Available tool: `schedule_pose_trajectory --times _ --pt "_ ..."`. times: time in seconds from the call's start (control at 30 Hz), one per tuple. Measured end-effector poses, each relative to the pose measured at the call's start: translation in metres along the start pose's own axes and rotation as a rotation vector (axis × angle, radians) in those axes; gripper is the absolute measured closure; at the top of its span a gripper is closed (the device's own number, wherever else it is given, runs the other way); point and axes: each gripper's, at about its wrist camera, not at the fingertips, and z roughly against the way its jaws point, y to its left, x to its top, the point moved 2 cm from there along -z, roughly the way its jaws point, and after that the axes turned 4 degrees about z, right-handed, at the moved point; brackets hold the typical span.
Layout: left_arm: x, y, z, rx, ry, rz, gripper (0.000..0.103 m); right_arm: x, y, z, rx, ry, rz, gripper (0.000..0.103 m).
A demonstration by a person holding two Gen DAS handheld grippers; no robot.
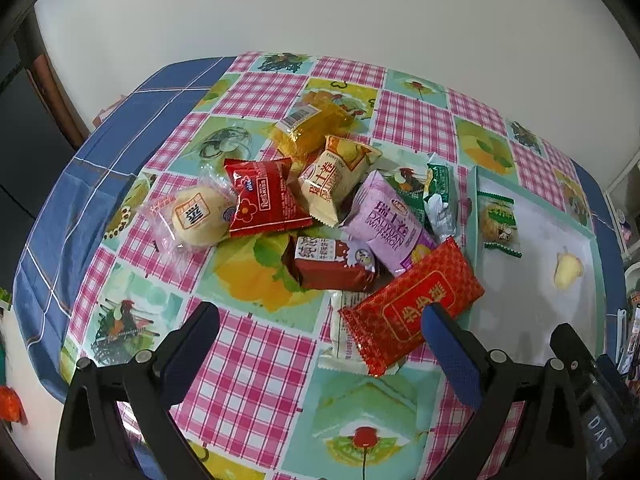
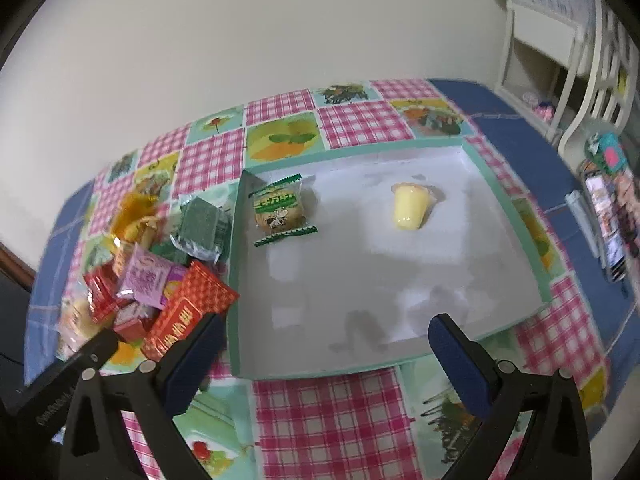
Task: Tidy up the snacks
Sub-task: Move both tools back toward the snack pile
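Observation:
A pile of wrapped snacks lies on the checked tablecloth: a red packet (image 1: pixel 412 314) nearest me, a purple roll packet (image 1: pixel 386 222), a brown-red box (image 1: pixel 332 266), a round bun (image 1: pixel 196 216), a red bag (image 1: pixel 262 198), a cream packet (image 1: pixel 334 178) and a yellow packet (image 1: pixel 308 128). A teal-rimmed tray (image 2: pixel 236 264) holds a green biscuit packet (image 2: pixel 280 210) and a yellow jelly cup (image 2: pixel 410 206). My left gripper (image 1: pixel 320 330) is open and empty above the cloth, just short of the red packet. My right gripper (image 2: pixel 326 338) is open and empty over the tray's near edge.
The table's blue cloth border (image 1: pixel 80 168) runs along the left edge, with a white wall behind. A white shelf unit (image 2: pixel 560 52) and cluttered items (image 2: pixel 612 216) stand off the table's right side. The pile also shows in the right wrist view (image 2: pixel 152 276), left of the tray.

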Motion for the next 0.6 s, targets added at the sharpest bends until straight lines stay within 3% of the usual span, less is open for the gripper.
schedule_pose_trajectory --times 0.3,0.6 --pt "-0.002 0.014 -0.009 0.048 0.046 0.022 0.002 -0.007 0.011 -0.004 -0.074 0.05 0.063 0.0" --pt "0.01 0.057 -0.019 0.103 0.071 0.169 0.002 -0.011 0.052 -0.014 0.052 0.106 0.105 0.001"
